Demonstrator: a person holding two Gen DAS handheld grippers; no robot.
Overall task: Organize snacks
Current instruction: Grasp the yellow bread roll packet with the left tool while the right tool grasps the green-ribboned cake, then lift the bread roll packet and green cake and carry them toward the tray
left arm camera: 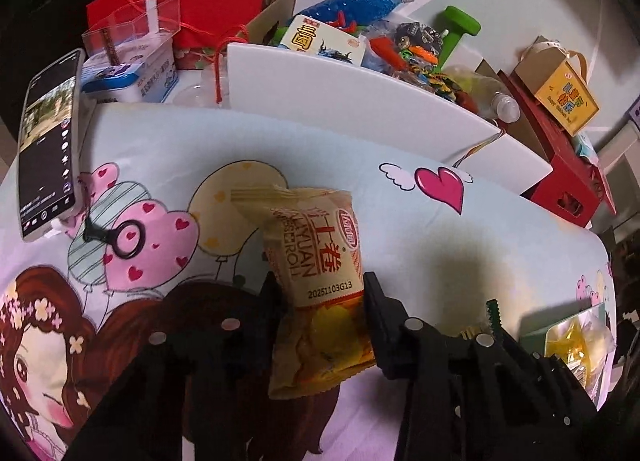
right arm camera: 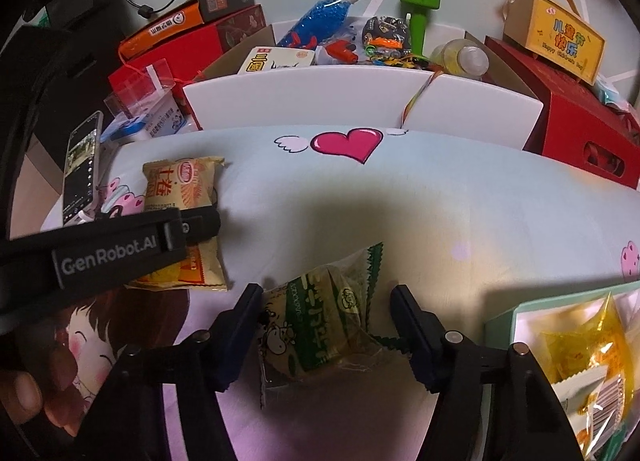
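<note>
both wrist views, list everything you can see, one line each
yellow snack pack: 1, yellow-orange, on the cartoon cloth, between the left fingers
green snack pack: 1, green and clear, on the cloth, between the right fingers
snack tray: 1, mint green, right edge, holds yellow packets
cartoon cloth: 1, pale blue, covers the surface
phone: 1, screen lit, left, propped
white box: 1, behind the cloth, full of toys and bottles
red boxes: several, both back corners
left gripper: black, around the yellow pack
right gripper: black, open around the green pack
</note>
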